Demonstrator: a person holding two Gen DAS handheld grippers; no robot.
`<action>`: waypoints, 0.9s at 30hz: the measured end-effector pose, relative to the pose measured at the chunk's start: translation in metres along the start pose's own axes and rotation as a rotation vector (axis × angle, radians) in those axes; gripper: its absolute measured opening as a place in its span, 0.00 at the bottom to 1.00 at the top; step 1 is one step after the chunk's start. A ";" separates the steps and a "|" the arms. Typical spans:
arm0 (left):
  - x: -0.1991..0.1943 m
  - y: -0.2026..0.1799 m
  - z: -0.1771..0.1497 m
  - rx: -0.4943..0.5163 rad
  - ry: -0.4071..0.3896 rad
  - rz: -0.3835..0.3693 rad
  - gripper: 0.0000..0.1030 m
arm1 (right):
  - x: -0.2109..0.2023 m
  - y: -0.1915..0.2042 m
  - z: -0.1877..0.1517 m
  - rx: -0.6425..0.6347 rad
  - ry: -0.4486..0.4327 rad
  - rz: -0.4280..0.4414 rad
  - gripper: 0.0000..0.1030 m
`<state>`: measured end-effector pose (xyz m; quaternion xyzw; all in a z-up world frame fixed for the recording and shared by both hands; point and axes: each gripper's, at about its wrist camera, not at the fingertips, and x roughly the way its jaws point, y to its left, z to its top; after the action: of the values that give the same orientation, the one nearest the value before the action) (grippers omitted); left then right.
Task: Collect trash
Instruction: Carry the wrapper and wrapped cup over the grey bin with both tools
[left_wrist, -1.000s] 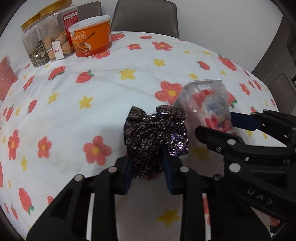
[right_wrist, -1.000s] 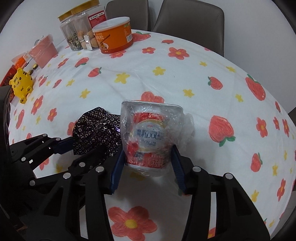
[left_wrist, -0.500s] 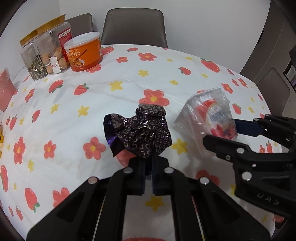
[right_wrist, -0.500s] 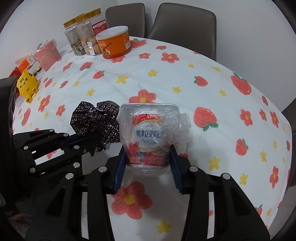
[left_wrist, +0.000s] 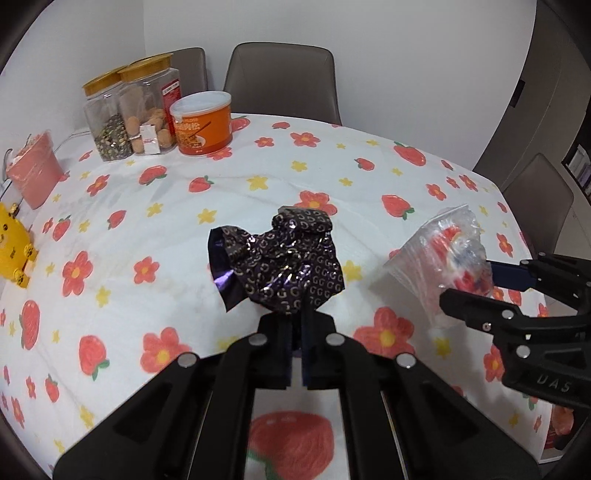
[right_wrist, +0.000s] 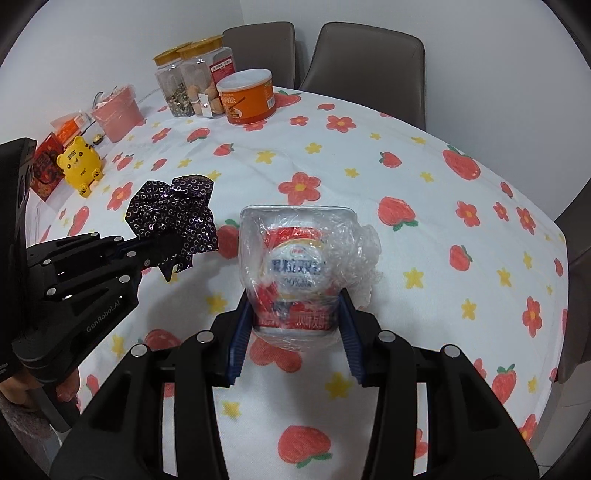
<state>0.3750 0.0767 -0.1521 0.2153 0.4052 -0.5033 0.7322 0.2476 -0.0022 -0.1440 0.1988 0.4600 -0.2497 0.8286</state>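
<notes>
We see left gripper pinching dark crumpled wrapper, held above tablecloth. Right gripper clamping plastic-wrapped cup, also aloft. Jars, orange tin far off; middle open.

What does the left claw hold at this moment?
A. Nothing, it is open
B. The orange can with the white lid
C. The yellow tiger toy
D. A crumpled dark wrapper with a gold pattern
D: the left claw is shut on the crumpled dark wrapper, which it holds clear above the tablecloth.
</notes>
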 end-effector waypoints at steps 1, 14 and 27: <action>-0.007 0.000 -0.007 -0.005 0.002 0.011 0.03 | -0.004 0.002 -0.005 -0.008 -0.002 0.004 0.41; -0.142 0.004 -0.160 -0.249 0.005 0.236 0.03 | -0.080 0.095 -0.107 -0.307 -0.006 0.201 0.41; -0.274 0.021 -0.352 -0.586 0.022 0.458 0.03 | -0.130 0.239 -0.223 -0.653 0.063 0.456 0.41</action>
<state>0.2161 0.4944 -0.1358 0.0871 0.4810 -0.1869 0.8521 0.1838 0.3433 -0.1197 0.0297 0.4844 0.1061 0.8679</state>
